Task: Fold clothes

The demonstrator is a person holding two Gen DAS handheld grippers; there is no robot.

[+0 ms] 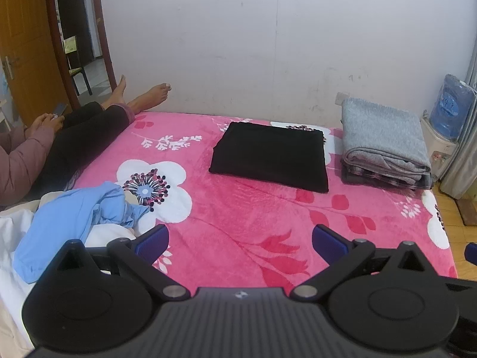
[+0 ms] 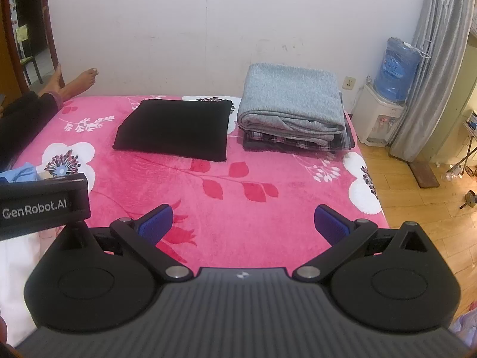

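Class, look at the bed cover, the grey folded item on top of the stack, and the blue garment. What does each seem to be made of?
Bed cover: plush fleece, probably synthetic; fuzzy nap with soft sheen.
Grey folded item: likely a knit or brushed fabric; matte, flecked surface.
Blue garment: thin, smooth woven or jersey cloth, possibly cotton; it crumples in soft folds.

A home bedroom, shown by a bed under a pink floral blanket [image 2: 232, 208], a water dispenser [image 2: 378, 116] and grey curtain [image 2: 429, 68] stood right of it, a wooden door [image 1: 26, 44] was left of it.
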